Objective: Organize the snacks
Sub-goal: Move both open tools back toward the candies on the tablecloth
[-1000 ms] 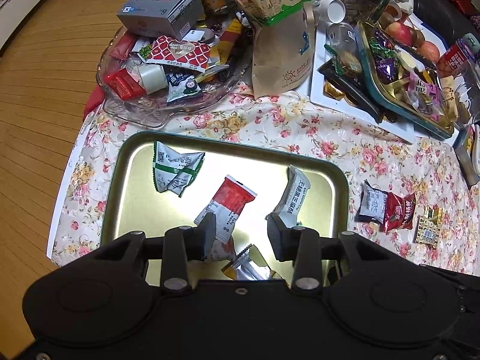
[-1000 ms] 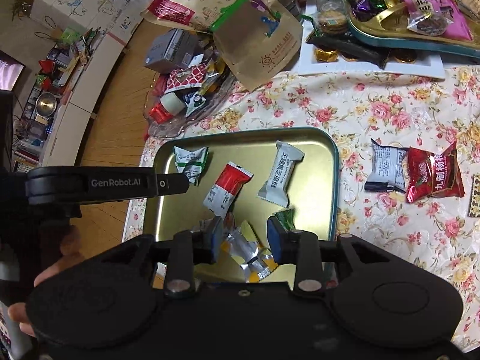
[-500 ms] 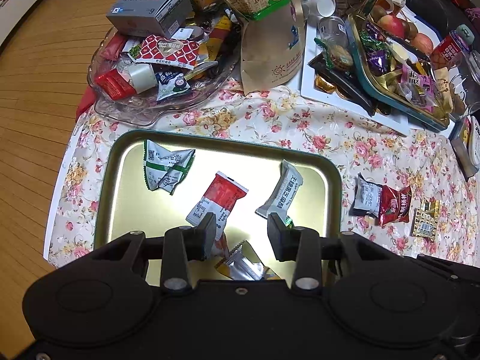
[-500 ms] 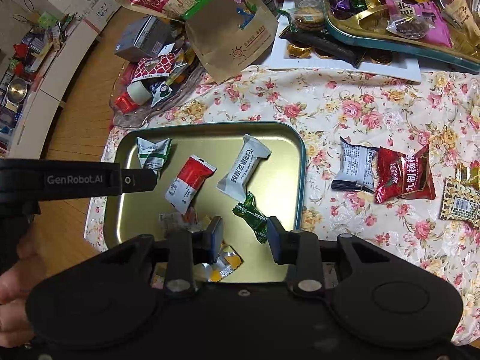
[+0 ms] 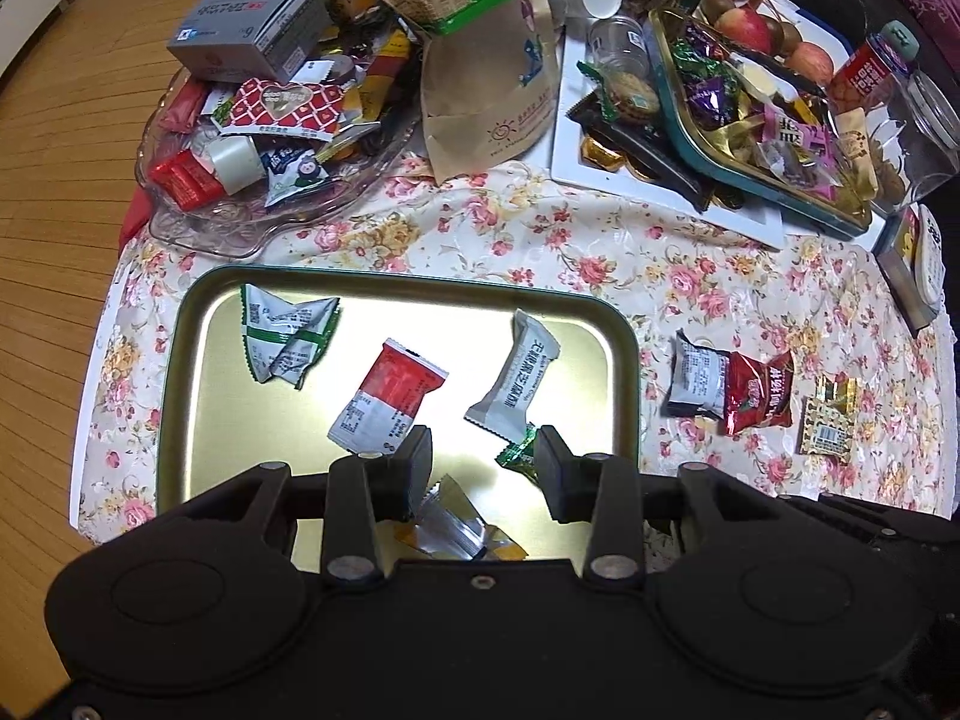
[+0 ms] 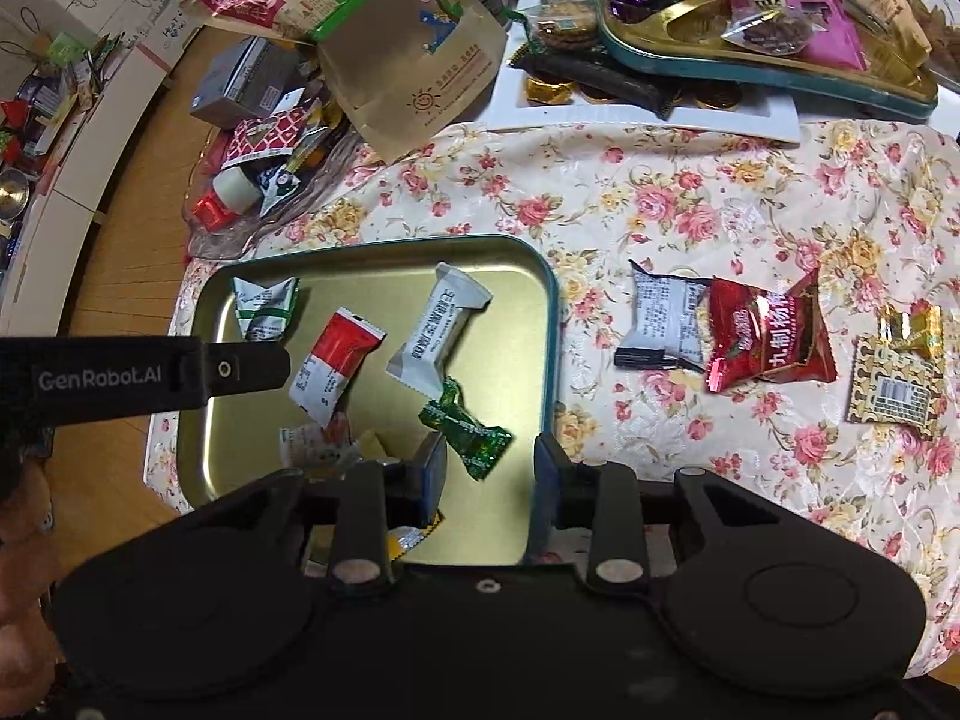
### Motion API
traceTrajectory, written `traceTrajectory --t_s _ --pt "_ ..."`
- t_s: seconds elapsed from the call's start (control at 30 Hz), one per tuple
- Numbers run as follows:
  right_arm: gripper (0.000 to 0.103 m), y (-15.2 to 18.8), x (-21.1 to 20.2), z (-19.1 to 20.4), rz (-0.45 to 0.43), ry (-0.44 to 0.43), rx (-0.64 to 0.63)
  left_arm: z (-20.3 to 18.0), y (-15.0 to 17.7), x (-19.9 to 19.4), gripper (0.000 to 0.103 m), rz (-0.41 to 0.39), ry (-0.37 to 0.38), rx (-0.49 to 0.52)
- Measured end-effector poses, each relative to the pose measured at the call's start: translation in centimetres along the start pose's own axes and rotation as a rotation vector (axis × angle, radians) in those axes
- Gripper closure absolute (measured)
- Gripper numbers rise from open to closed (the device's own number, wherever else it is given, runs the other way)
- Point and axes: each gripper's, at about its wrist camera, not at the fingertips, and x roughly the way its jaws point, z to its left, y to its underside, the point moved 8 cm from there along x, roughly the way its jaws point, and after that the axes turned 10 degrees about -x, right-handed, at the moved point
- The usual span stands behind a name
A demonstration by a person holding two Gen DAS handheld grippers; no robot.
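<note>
A gold tray (image 5: 180,420) (image 6: 240,480) with a green rim lies on the floral tablecloth. In it lie a green-and-white packet (image 5: 288,330), a red-and-white packet (image 5: 390,402) (image 6: 333,363), a white bar (image 5: 516,384) (image 6: 435,324), a green candy (image 6: 468,429) and silver-yellow wrappers (image 5: 456,531). My left gripper (image 5: 483,468) is open and empty above the tray's near side. My right gripper (image 6: 489,477) is open and empty above the tray's near right corner. On the cloth to the right lie a white-black packet (image 6: 666,318), a red packet (image 6: 768,336) and a gold packet (image 6: 897,381).
A glass dish (image 5: 204,228) heaped with snacks and a grey box (image 5: 252,24) stands at the back left. A brown paper bag (image 5: 480,72) leans behind the tray. A white board (image 5: 660,192) and a teal tray of sweets (image 5: 774,180) sit back right, with jars nearby.
Both grippers have pulled back and risen from the tray. The right gripper has shifted right, and the green candy it was over now lies free in the tray.
</note>
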Motion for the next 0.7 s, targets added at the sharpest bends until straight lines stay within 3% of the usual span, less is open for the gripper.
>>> traceTrajectory --t_s 0.7 --pt "0.068 1.6 -2.1 -6.4 -0.004 0.044 0.125 -6.1 1.7 0.5 0.055 0.035 0.028 0.095"
